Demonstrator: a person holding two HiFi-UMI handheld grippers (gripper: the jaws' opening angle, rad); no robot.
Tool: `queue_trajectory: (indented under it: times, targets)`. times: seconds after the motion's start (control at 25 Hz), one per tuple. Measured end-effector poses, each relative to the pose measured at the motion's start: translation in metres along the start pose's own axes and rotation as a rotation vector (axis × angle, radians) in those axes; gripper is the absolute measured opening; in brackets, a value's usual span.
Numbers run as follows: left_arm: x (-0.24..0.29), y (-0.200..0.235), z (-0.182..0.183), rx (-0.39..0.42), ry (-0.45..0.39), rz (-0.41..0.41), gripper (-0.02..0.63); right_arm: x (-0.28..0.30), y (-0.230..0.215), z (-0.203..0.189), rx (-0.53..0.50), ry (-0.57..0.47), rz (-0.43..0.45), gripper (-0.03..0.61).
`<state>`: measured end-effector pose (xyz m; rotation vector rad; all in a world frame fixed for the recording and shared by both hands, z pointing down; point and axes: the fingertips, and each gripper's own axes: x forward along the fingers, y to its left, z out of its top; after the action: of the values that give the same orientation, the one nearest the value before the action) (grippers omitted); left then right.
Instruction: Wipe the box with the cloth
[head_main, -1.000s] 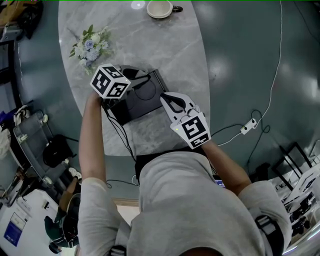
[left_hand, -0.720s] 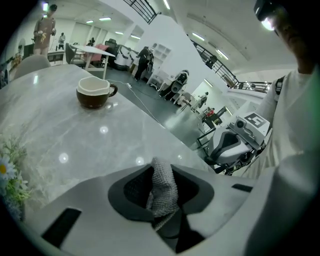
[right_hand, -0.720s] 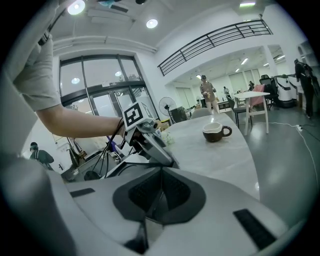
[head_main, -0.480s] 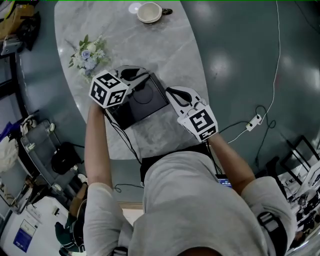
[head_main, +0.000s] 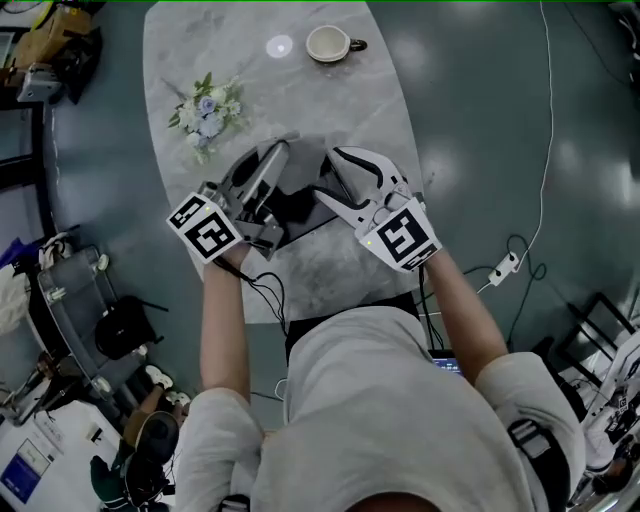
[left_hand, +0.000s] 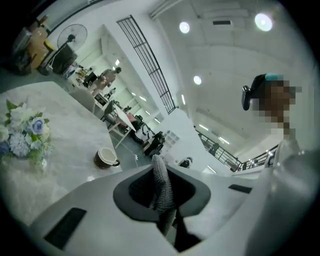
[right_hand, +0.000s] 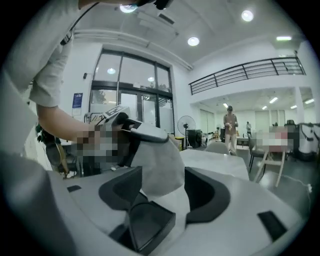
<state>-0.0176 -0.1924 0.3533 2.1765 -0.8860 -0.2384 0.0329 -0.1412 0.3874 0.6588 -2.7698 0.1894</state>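
While the person's grey-shirted shoulders fill the nearest part of the head view, both grippers meet over the flat black box (head_main: 300, 212), which sits on the pale marble oval table (head_main: 330, 272). At the box's left side, the left gripper (left_hand: 159, 175) is clenched on the grey knitted cloth (left_hand: 161, 189). Its jaws have just been closing, with the fabric pinched between the pads. At the box's right side, the right gripper (right_hand: 165, 185) stands released, its jaws having just swung wide. A corner of the box and the hanging cloth show between them, and neither pad presses on them. Beyond the box to the left lies a small bouquet of pale blue and white flowers (head_main: 208, 112). Farther beyond stands a dark-sided, cream-lined cup (head_main: 328, 43).
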Motion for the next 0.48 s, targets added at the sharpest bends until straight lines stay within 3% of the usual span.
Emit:
queue_trajectory:
  times: [0.16,0.32,0.36,0.4,0.44,0.48]
  targets:
    - [-0.021,-0.030,-0.009,0.076,-0.022,0.013,0.054,0.010,0.029,0.027,-0.166,0.031,0.013,0.259]
    - [-0.033,-0.050,-0.029,0.120,0.015,-0.003,0.054,0.018,0.045,0.028,-0.190,0.075,0.015,0.255]
    - [-0.035,-0.050,-0.033,0.123,0.024,0.003,0.054,0.017,0.047,0.028,-0.202,0.076,0.008,0.227]
    - [-0.037,-0.050,-0.037,0.119,0.028,0.004,0.054,0.015,0.049,0.028,-0.214,0.069,-0.002,0.125]
    - [-0.040,-0.050,-0.039,0.107,0.025,-0.001,0.054,0.013,0.052,0.028,-0.219,0.055,-0.011,0.069]
    - [-0.041,-0.051,-0.040,0.091,0.020,-0.010,0.054,0.011,0.054,0.028,-0.216,0.041,-0.017,0.063]
